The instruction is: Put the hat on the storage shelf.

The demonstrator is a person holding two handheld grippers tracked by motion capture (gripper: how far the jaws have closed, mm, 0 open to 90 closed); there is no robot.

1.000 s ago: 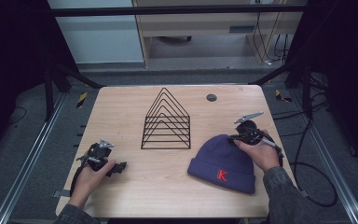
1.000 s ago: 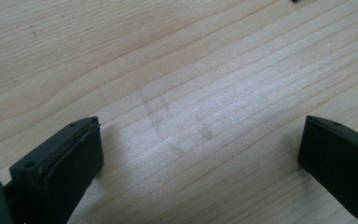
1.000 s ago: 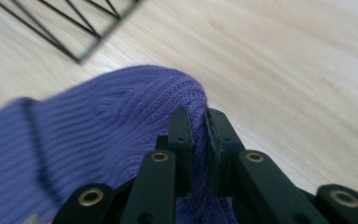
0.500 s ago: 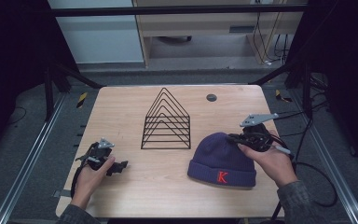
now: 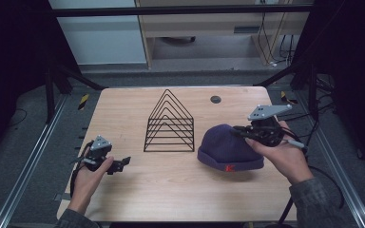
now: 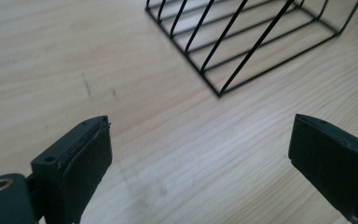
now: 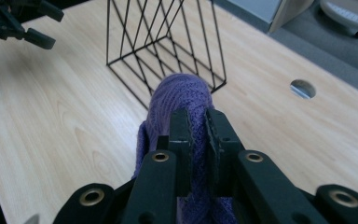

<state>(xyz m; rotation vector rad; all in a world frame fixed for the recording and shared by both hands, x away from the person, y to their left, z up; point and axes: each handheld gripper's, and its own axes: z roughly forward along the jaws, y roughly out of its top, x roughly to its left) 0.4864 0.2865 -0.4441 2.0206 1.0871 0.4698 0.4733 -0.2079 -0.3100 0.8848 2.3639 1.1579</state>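
A purple knit beanie (image 5: 228,148) with a small red mark on its cuff hangs at the table's right. My right gripper (image 5: 241,131) is shut on its crown, and its jaws pinch the purple knit (image 7: 182,100) between them (image 7: 196,116). The cuff hangs low over the wood; I cannot tell if it touches. My left gripper (image 5: 121,163) hovers over the front left of the table. Its jaws (image 6: 200,135) stand wide with only bare wood between them, and they have just been closing a little.
A black wire rack (image 5: 170,124) with triangular dividers stands mid-table, left of the beanie; its corner (image 6: 242,42) lies ahead of the left jaws. A round cable hole (image 5: 215,99) sits at the back. Metal rails flank the wooden table (image 5: 171,190).
The right hand has risen and drawn the beanie up by its crown, so the hat stands taller. The left hand has lifted slightly.
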